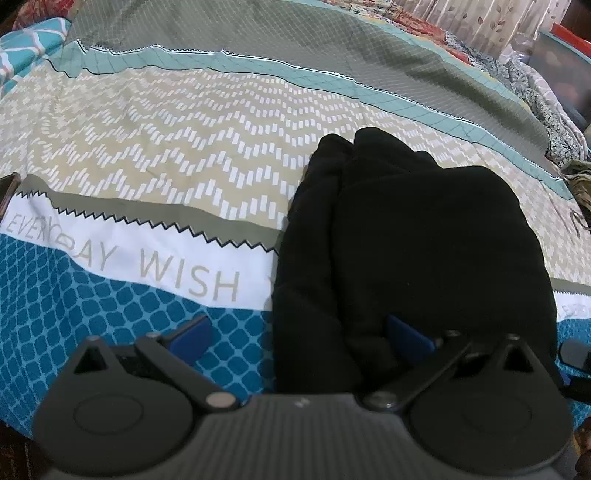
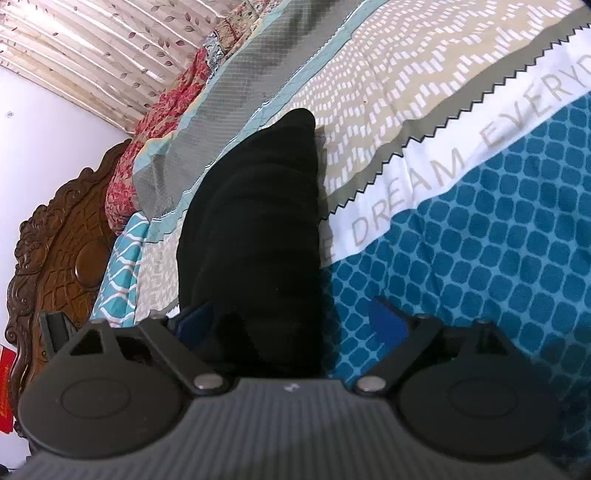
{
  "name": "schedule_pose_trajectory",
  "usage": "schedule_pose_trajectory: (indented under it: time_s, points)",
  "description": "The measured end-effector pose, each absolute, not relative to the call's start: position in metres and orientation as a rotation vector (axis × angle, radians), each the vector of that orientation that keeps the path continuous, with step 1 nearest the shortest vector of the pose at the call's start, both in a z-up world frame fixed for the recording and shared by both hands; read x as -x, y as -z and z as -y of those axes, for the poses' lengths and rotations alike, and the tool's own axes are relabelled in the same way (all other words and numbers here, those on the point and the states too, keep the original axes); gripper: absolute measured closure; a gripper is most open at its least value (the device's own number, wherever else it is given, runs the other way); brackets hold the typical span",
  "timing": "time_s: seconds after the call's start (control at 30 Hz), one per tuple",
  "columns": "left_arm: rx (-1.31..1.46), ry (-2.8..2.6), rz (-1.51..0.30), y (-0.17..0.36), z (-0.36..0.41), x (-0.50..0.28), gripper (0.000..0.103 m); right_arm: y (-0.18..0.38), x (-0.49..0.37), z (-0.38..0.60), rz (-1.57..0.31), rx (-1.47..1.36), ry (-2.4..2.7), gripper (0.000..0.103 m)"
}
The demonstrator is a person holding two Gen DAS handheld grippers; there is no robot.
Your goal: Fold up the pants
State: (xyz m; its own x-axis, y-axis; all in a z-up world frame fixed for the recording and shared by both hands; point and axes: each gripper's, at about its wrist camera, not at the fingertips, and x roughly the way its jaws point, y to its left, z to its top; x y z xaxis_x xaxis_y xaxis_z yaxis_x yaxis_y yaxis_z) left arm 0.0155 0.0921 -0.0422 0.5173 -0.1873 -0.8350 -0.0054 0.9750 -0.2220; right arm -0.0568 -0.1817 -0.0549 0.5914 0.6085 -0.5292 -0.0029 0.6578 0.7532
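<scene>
The black pants (image 1: 417,240) lie bunched in a folded heap on the patterned bedspread (image 1: 166,147). My left gripper (image 1: 299,334) is open, with its blue pads (image 1: 192,334) wide apart; the near edge of the pants lies between them and against the right pad. In the right wrist view the pants (image 2: 258,229) stretch away as a long dark fold. My right gripper (image 2: 291,325) is open too, its left pad (image 2: 195,321) against the pants' near end and its right pad over the blue-checked cloth.
The bedspread (image 2: 480,258) has a white band with grey lettering. A carved wooden headboard (image 2: 62,240) and floral bedding (image 2: 155,129) stand at one end. A curtain (image 1: 480,22) hangs behind the bed. Part of the other gripper (image 1: 576,354) shows at the right edge.
</scene>
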Motion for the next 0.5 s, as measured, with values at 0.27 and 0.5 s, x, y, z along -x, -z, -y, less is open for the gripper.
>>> schedule_pose_trajectory:
  time_s: [0.27,0.5]
  points:
    - [0.277,0.149,-0.971,0.046,-0.103,-0.008,0.0,0.055,0.056,0.182,-0.881,-0.785,-0.402,0.007]
    - [0.327,0.184,-0.927,0.048,-0.113,-0.004,0.0,0.056,0.054,0.178,-0.88,-0.774,-0.405,0.003]
